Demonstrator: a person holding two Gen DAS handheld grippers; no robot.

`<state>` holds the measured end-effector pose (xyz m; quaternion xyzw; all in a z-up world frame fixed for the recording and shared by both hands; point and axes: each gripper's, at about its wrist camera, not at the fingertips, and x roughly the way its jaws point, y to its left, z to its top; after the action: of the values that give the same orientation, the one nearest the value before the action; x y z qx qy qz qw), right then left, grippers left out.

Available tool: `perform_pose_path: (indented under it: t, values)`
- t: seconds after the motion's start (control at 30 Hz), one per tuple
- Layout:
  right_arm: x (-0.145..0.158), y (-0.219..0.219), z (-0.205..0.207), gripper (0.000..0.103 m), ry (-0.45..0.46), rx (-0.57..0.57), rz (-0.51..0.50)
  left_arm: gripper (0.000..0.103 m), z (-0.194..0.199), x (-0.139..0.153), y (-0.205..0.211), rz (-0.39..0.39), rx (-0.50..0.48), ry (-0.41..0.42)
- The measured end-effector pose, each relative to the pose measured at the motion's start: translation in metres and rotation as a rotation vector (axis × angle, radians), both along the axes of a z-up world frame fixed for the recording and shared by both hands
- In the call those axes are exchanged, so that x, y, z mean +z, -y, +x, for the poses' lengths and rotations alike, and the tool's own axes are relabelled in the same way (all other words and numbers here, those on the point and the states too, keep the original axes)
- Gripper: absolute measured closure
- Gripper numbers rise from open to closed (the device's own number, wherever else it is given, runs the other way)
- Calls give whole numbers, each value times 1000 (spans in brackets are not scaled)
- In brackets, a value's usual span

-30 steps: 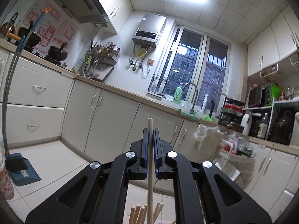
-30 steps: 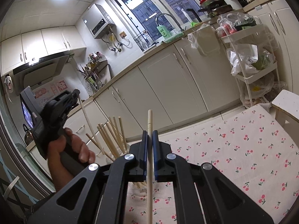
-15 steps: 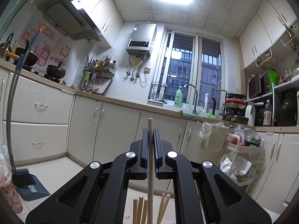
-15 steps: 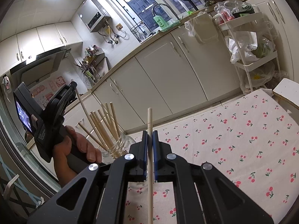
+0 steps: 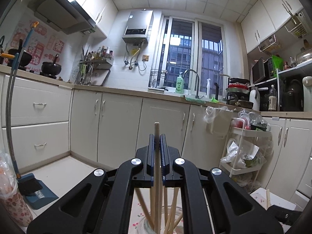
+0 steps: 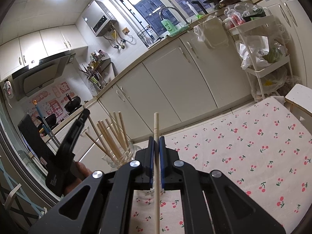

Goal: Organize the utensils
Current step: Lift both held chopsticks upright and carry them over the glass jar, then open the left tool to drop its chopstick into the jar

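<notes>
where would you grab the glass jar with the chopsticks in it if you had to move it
Probably low on the glass jar's round wall, coming in level from the side. Chopsticks fan out of its mouth, so the top is blocked. Both grippers are busy: the left gripper and right gripper each pinch one chopstick.

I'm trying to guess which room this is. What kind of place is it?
It looks like a home kitchen. There is a curved metal tap over a sink by the window, a dark slanted range hood above black cooking pots, and cream cupboards under a long counter.
</notes>
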<state>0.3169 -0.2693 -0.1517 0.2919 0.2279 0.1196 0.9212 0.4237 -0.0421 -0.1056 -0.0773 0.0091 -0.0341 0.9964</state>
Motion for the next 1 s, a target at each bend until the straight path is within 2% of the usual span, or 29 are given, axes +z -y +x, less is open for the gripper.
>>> perform_pose_path:
  t: [0.33, 0.47, 0.63, 0.77, 0.87, 0.93, 0.97, 1.0]
  values:
    - [-3, 3, 2, 97, -10, 6, 20, 98, 7, 37, -12, -81, 10, 52]
    - [0, 5, 1, 97, -1, -1, 25, 98, 11, 27, -12, -69, 8, 16]
    - [9, 5, 5, 97, 18, -9, 35, 98, 12, 2, -2, -8, -28, -57]
    - [33, -1, 19, 97, 94, -25, 48, 98, 12, -9, 1, 27, -59, -110]
    - [53, -12, 35, 97, 172, -35, 54, 96, 6, -8, -6, 34, -61, -120]
    - [64, -20, 48, 97, 220, -42, 63, 86, 0, -6, -12, 35, -59, -124]
    - [67, -23, 53, 97, 235, -45, 64, 77, -3, -5, -15, 34, -58, -121]
    - [71, -26, 59, 97, 250, -47, 67, 73, -8, -4, -20, 31, -55, -113]
